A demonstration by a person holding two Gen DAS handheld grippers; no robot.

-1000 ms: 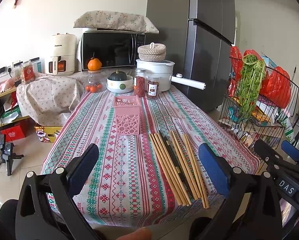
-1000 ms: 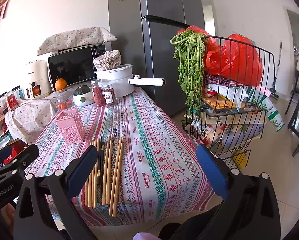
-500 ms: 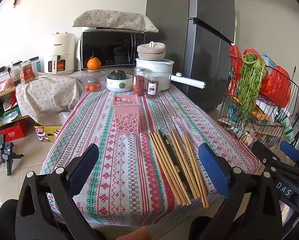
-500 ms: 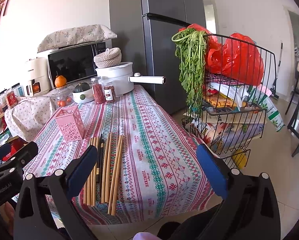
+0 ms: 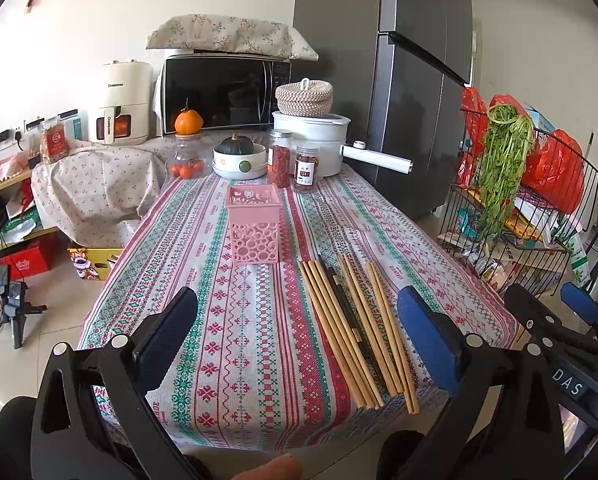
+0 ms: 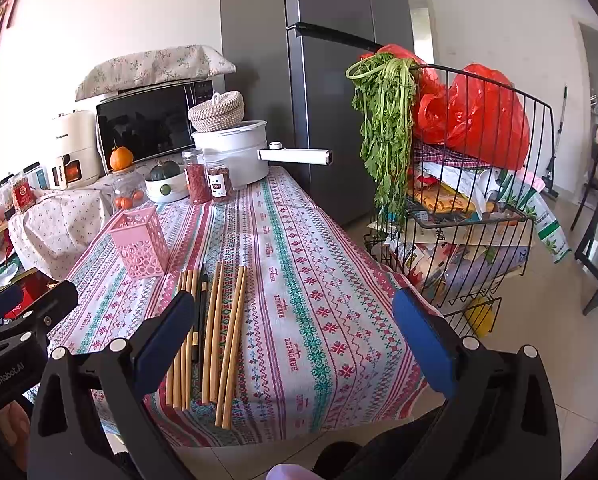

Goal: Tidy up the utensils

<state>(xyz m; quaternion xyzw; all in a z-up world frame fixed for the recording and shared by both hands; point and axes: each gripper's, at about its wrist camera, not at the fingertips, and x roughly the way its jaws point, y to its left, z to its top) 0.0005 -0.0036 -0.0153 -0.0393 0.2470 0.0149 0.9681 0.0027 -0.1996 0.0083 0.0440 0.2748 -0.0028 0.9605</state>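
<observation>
bamboo chopsticks (image 5: 355, 332) lie loose in a rough row on the striped tablecloth (image 5: 239, 320), reaching back from the near edge and sitting right of the cloth's middle; one dark pair (image 5: 345, 308) lies among the pale ones; they are flat, roughly parallel, some touching, with narrow gaps between the groups; just beyond their far tips a pink perforated holder (image 5: 254, 226) stands upright near the centre of the cloth, apart from them, and from the left wrist view nothing shows inside it; along the far edge stand a white pot (image 5: 311, 142) with a long handle and a woven lid, two jars (image 5: 293, 162) with red contents, a bowl (image 5: 239, 160) carrying a dark green squash, and a glass jar (image 5: 187, 156) topped by an orange; behind them a microwave (image 5: 223, 94) and a grey fridge (image 5: 403, 80); off the right edge a black wire rack (image 6: 479, 216) holds red bags and hanging greens; left gripper (image 5: 299, 332) hovers off the near edge, its blue pads spread wide and holding nothing; right gripper (image 6: 295, 336) hovers by the near right corner, pads likewise spread wide and empty, its left pad overlapping the chopsticks in its own view, though whether it touches them i cannot tell.
</observation>
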